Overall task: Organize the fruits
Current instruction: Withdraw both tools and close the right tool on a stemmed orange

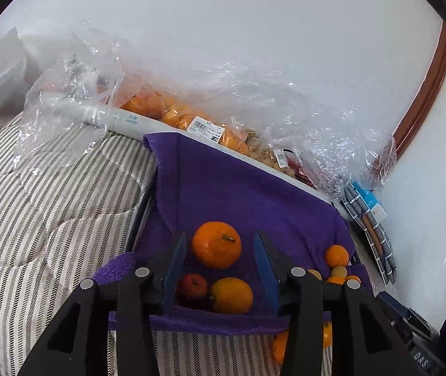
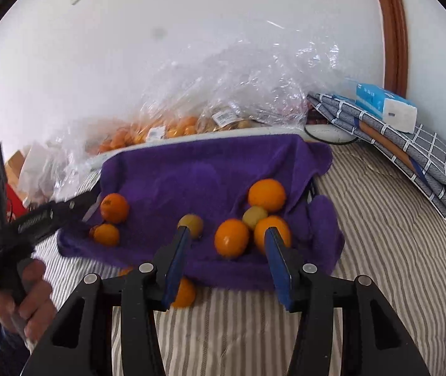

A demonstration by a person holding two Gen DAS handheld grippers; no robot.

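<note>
Round orange mandarin with a short stem resting on the draped purple terry towel, between but clear of the blue pads of the left hand-held gripper: partly open, holding nothing. Small red fruit and smooth orange fruit just nearer. Right hand-held gripper likewise partly open and empty, above a cluster of orange and yellowish fruits. One stray orange already off the towel on the grey-striped bed cover. Risk, judged: round fruit nudged by a pad, rolling off the soft sloping cloth; neighbours knocked apart.
</note>
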